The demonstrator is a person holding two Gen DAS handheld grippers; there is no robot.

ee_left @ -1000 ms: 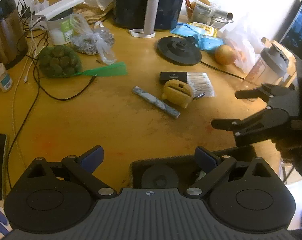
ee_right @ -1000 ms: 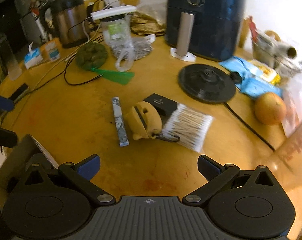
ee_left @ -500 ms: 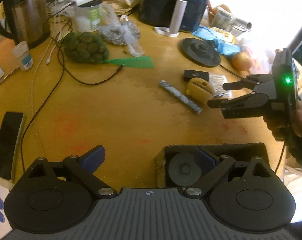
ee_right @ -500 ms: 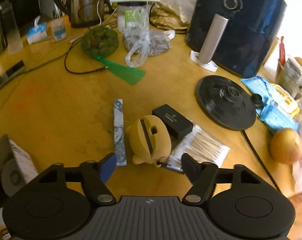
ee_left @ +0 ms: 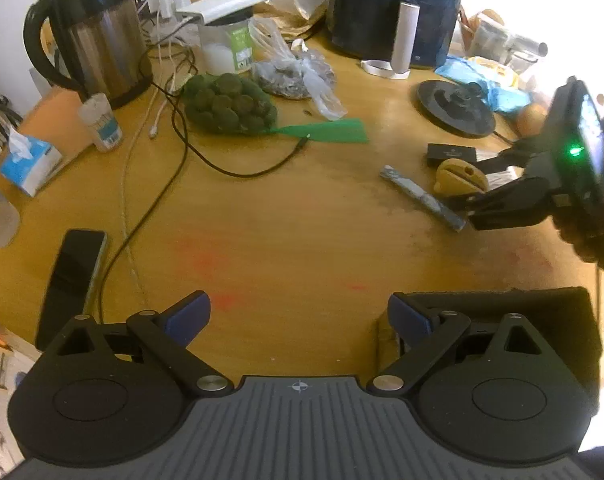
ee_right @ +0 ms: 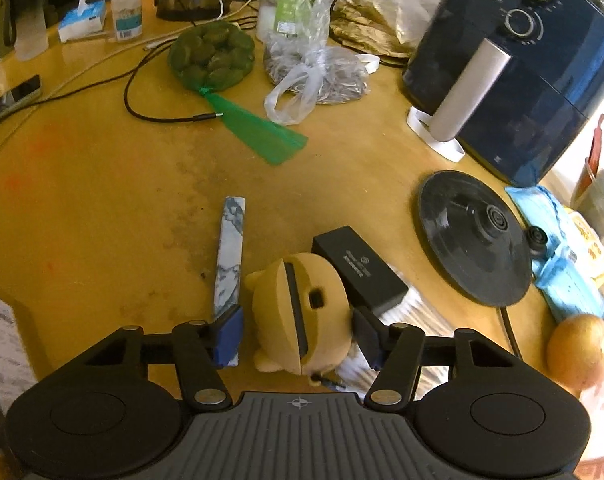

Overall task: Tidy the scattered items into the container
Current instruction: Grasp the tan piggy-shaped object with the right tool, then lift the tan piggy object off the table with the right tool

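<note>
On your desk [ee_right: 101, 200], the toy-shaped case [ee_right: 297, 312] lies between your right tongs [ee_right: 297, 338], whose jaws are closing on either side of it. A flat bar [ee_right: 229, 252] lies just to its left, a small box [ee_right: 358, 268] touches it behind right, resting on a pack of cotton swabs [ee_right: 418, 312]. The kettle base [ee_right: 474, 240] sits further right. The container [ee_left: 542, 312] lies under your left tongs' [ee_left: 297, 316] right finger.

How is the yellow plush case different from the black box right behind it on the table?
The yellow plush case is rounded and soft-looking with little ears; the black box is flat, hard-edged and rectangular. The case has a dark slot across it; the box carries small printed lettering. The case sits between the closing jaws of the right hand-held gripper; the box lies outside them. Both rest beside the cotton swabs.
</note>
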